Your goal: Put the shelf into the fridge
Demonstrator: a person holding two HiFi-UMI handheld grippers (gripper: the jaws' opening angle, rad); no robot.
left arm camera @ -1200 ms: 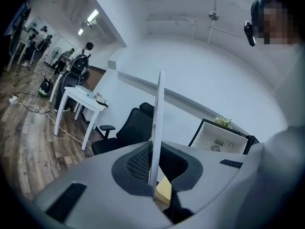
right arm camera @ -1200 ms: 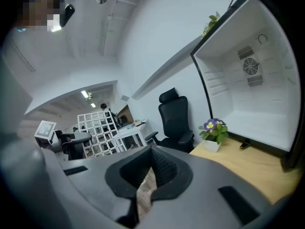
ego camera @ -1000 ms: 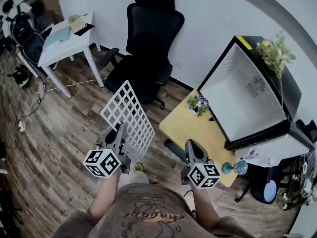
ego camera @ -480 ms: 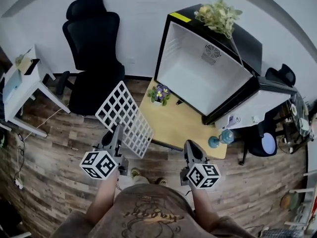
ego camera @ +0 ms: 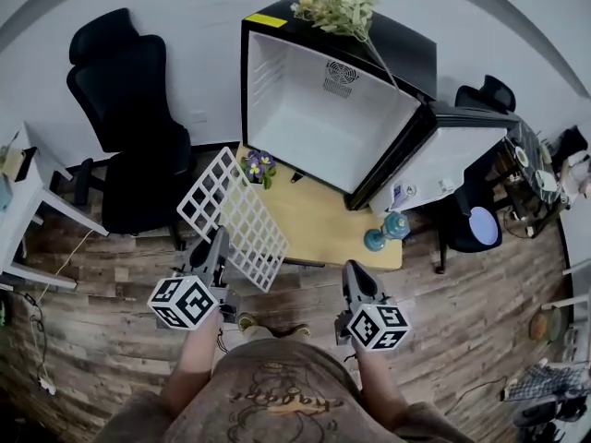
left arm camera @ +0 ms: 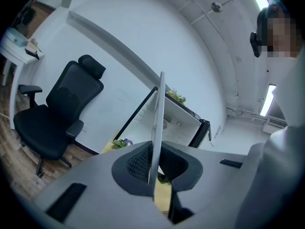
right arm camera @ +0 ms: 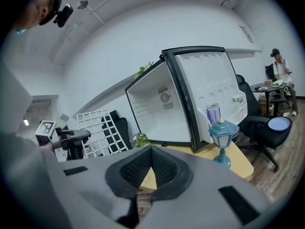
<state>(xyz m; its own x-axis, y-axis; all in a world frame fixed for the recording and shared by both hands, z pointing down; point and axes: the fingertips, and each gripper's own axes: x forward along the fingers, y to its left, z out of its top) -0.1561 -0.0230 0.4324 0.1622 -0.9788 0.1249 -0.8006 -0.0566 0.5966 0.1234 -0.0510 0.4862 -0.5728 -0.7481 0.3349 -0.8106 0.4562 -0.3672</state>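
Carrying stage: left gripper (ego camera: 220, 240) clamped on shelf (ego camera: 242, 232) edge, shelf upright in air off table's (ego camera: 319, 233) left edge. Fridge (ego camera: 314, 118) open at far edge, bare inside. Right gripper (ego camera: 356, 277) closed, empty. Insert not done yet.

black office chair (ego camera: 129, 123) by wall (ego camera: 185, 26) | purple flower pot (ego camera: 259, 165) on yellow table (ego camera: 319, 224) | blue lantern lamp (ego camera: 385, 231) at table corner | white table (ego camera: 18, 206) far left

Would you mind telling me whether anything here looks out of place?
Yes: the white grid shelf is outside the fridge, clamped by one edge in the left claw and tilted. The fridge's interior is bare, its door wide open.
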